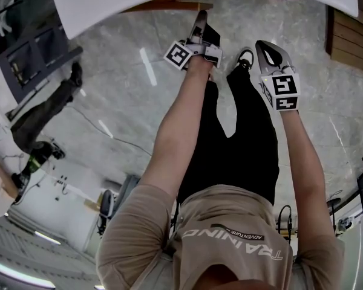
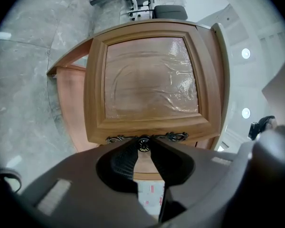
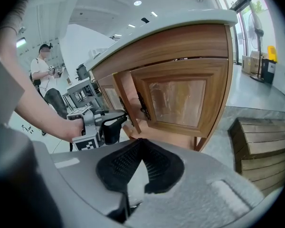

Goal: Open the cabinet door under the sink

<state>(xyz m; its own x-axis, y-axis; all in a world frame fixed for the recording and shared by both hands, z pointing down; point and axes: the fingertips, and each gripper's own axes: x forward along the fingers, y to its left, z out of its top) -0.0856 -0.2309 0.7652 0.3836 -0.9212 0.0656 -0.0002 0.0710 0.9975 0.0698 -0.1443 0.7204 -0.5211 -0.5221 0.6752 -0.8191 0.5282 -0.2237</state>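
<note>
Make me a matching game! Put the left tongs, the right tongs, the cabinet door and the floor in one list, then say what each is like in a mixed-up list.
Things:
1. left tongs
2. right tongs
3. cabinet door
4. floor

What they are like:
A. grey marble
B. shut on the door knob
C. swung partly open
D. shut, with nothing in them

Pairs: 1-B, 2-D, 3-C, 4-A

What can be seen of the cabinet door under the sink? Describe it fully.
The cabinet door is brown wood, a raised frame round a flat panel under wrinkled clear film. A dark ornate metal handle with a round knob runs along its free edge. It stands partly open, and the left gripper has its jaws closed on the knob.
</note>
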